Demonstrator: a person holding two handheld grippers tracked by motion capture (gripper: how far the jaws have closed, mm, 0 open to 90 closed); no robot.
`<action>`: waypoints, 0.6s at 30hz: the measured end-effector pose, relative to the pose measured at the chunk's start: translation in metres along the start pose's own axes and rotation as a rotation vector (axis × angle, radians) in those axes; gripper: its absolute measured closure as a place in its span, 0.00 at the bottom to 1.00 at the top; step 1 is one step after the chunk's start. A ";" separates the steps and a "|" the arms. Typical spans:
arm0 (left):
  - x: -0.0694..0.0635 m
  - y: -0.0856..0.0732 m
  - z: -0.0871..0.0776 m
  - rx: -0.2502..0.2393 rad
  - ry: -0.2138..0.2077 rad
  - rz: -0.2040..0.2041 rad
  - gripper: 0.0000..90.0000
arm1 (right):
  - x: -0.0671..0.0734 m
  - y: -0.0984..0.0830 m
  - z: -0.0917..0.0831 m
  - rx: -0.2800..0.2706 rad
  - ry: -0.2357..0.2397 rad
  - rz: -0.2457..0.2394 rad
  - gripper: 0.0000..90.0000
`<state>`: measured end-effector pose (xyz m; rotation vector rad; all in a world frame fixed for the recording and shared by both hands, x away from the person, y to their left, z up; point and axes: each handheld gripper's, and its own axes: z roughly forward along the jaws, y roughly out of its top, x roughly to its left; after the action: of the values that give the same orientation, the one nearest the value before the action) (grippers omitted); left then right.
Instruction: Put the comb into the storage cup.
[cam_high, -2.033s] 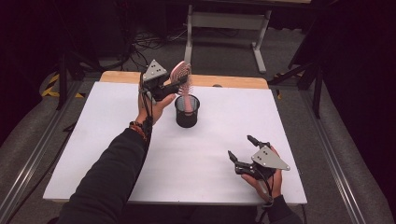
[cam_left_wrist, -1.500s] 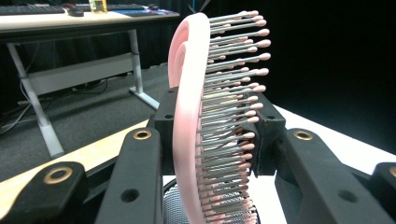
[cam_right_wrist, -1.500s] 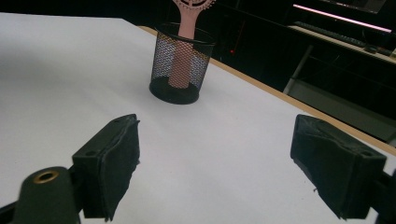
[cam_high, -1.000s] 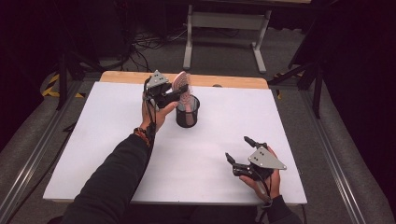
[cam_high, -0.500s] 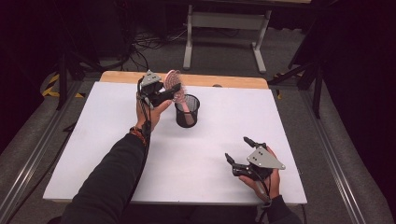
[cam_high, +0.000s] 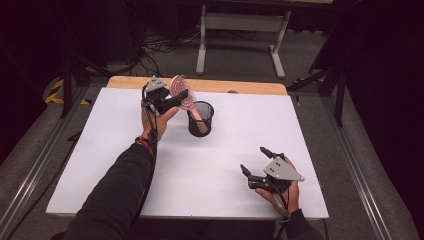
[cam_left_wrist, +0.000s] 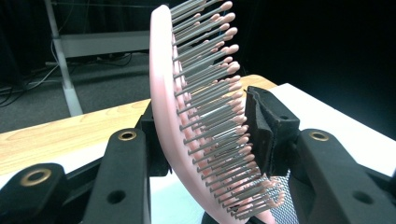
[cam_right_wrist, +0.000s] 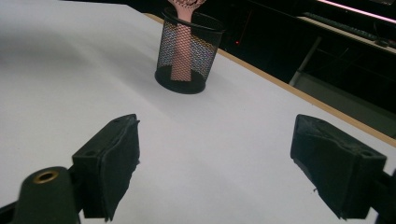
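The pink plastic hairbrush (cam_high: 184, 100) with grey pink-tipped bristles stands with its handle inside the black wire-mesh pen cup (cam_high: 200, 119), which sits on the white tabletop (cam_high: 100, 150) near the far edge. The brush leans toward the left, so its round head sticks out above the rim of the cup.

The left gripper (cam_high: 172, 98) is at the head of the brush. In the left gripper view the head (cam_left_wrist: 201, 116) is between the two black fingers (cam_left_wrist: 271, 130). The fingers have just been opening: the right pad stands just beside the bristle tips, and the left pad is behind the pink back of the brush. If they touch the brush at all cannot be told; they do not seem to press it any more.

The right gripper (cam_high: 255, 165) rests low over the near right part of the tabletop, well apart from the cup. Its fingers (cam_right_wrist: 112, 163) stand wide open with nothing between them, and in the right gripper view they point toward the cup (cam_right_wrist: 187, 53) with the pink handle inside.
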<state>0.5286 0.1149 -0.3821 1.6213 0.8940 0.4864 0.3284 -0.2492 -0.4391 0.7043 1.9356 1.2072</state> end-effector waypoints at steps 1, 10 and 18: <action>0.001 0.000 0.000 0.001 -0.002 -0.005 0.61 | 0.000 0.000 0.000 0.001 0.000 -0.002 0.18; 0.003 -0.001 -0.001 0.005 -0.011 -0.006 0.60 | 0.001 0.000 0.001 0.009 0.003 -0.005 0.19; 0.002 -0.001 0.000 0.028 -0.030 0.001 0.54 | 0.001 0.000 0.002 0.012 0.005 -0.007 0.19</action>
<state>0.5296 0.1163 -0.3830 1.6510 0.8814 0.4512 0.3289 -0.2476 -0.4403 0.7007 1.9493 1.1946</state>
